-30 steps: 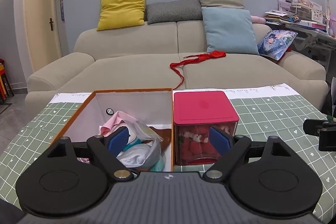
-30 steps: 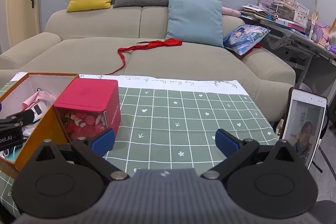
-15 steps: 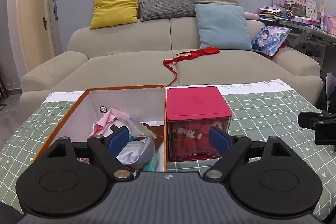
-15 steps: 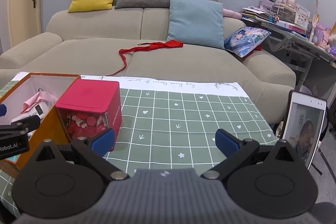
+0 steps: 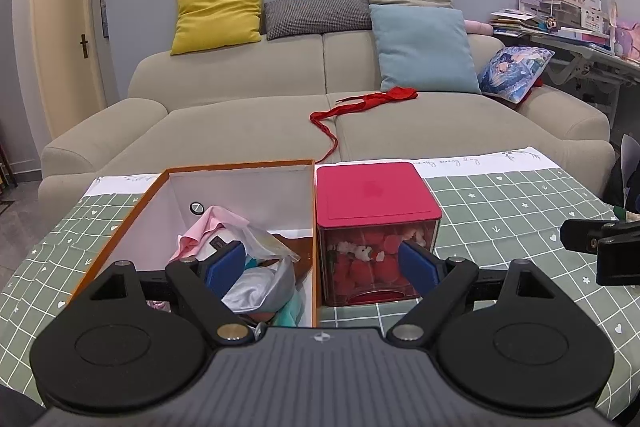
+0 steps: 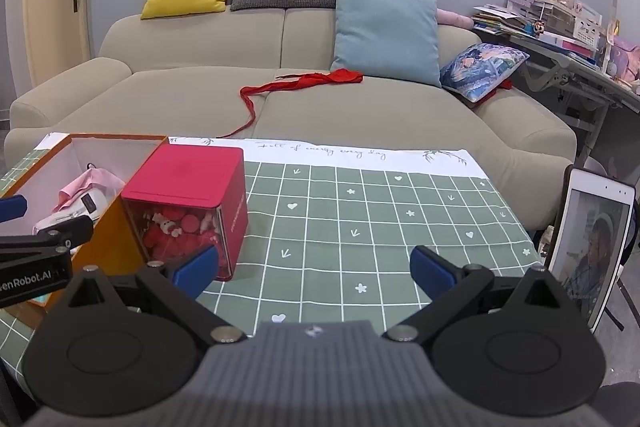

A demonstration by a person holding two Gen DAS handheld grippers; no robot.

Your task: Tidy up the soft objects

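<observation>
Soft items, pink cloth [image 5: 208, 227] and silver fabric [image 5: 260, 287], were piled in the orange box [image 5: 120, 239], just beyond the left gripper's [image 5: 322, 265] left finger. The red-lidded cube [image 5: 372, 193] of plush toys was set touching the box, ahead between those spread, empty fingers. The right gripper [image 6: 314, 267] was held wide apart, empty, over the green checked tablecloth [image 6: 360, 211].

Lidded cube [image 5: 376, 223] right of open box [image 5: 240, 187]

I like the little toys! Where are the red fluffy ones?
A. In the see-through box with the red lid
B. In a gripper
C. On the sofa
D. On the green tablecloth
A: the red plush toys show through the clear wall of the red-lidded box, beside the orange box.
</observation>
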